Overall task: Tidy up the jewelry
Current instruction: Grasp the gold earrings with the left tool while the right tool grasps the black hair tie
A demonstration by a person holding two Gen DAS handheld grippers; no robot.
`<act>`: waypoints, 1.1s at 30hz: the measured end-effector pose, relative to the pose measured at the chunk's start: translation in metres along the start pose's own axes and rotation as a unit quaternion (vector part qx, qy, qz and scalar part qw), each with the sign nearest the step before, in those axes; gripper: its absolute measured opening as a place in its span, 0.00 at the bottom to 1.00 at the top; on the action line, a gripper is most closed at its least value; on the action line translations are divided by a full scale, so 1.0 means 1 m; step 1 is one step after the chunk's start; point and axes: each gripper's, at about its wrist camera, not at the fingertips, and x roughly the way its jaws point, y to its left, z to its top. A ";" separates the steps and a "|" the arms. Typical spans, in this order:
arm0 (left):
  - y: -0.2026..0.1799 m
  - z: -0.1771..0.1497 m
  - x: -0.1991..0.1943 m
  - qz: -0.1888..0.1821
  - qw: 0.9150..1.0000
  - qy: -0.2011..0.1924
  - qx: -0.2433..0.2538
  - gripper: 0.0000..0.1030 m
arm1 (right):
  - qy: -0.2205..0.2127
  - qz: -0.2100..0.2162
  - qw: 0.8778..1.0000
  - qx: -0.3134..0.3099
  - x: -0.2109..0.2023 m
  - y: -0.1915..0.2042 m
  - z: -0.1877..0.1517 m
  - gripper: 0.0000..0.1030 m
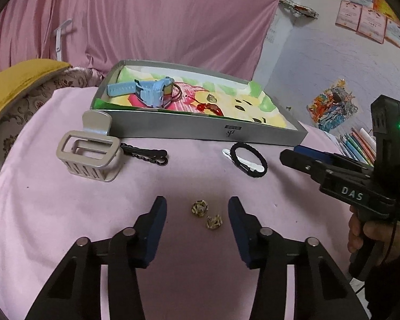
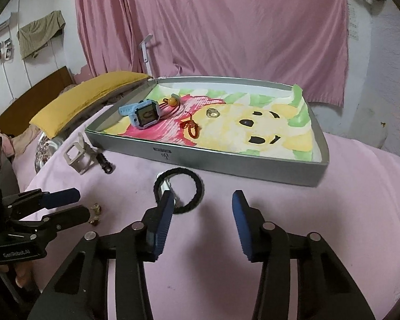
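Two wrist fisheyes, low and close over pink cloth (image 1: pixel 53 213), both facing the tray (image 2: pixel 226 160)

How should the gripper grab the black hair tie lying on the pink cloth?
Best guess: come straight down from above and pinch one side of the ring. The black hair tie lies flat on the pink cloth, so there is nothing to get under. Its right side is free; a white clip lies across its left side. The right gripper is open and close by.
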 end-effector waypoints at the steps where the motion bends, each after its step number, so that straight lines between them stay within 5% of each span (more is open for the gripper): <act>1: 0.000 0.001 0.002 0.001 1.000 0.004 -0.001 0.39 | 0.003 0.000 1.000 -0.001 0.003 0.000 0.002 0.36; 20: -0.014 0.007 0.019 0.015 0.999 0.042 0.031 0.14 | 0.060 0.002 0.998 -0.032 0.044 0.008 0.012 0.21; 25: -0.006 0.009 0.018 -0.013 0.999 0.032 0.009 0.13 | 0.061 0.000 0.998 -0.033 0.044 0.006 0.010 0.06; 33: 0.007 0.015 0.004 -0.059 0.998 -0.018 -0.023 0.13 | 0.031 0.023 0.999 0.005 0.025 -0.007 0.003 0.05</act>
